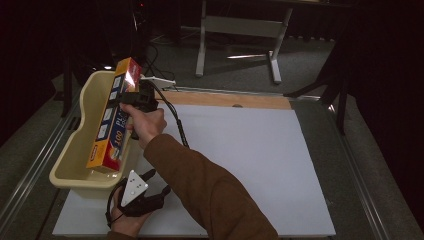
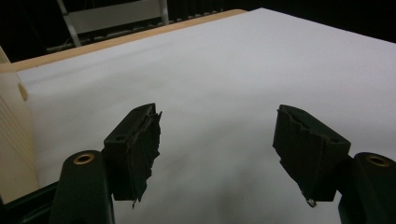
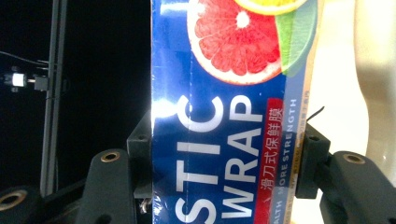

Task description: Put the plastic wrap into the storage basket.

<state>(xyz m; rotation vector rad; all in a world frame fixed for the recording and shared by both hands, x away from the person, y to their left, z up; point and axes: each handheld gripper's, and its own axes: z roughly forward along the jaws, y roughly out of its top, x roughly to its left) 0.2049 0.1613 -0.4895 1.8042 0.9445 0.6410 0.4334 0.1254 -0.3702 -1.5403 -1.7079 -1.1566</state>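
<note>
I'm reaching my right gripper (image 1: 131, 100) across, its jaws clamping the plastic wrap box (image 1: 113, 116) tilted over the cream bin (image 1: 75, 150); my left gripper (image 2: 217, 144) is resting wide open above bare white board (image 2: 233, 70).

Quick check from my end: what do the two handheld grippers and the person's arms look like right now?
Both grippers are black, each with two blocky jaws whose pads look frayed. The left gripper carries a grey three-cornered plate with dark dots and a looping black cable. A black cable trails from the right gripper. Brass-coloured pivots sit behind the jaws. The right arm wears a brown sleeve.
</note>
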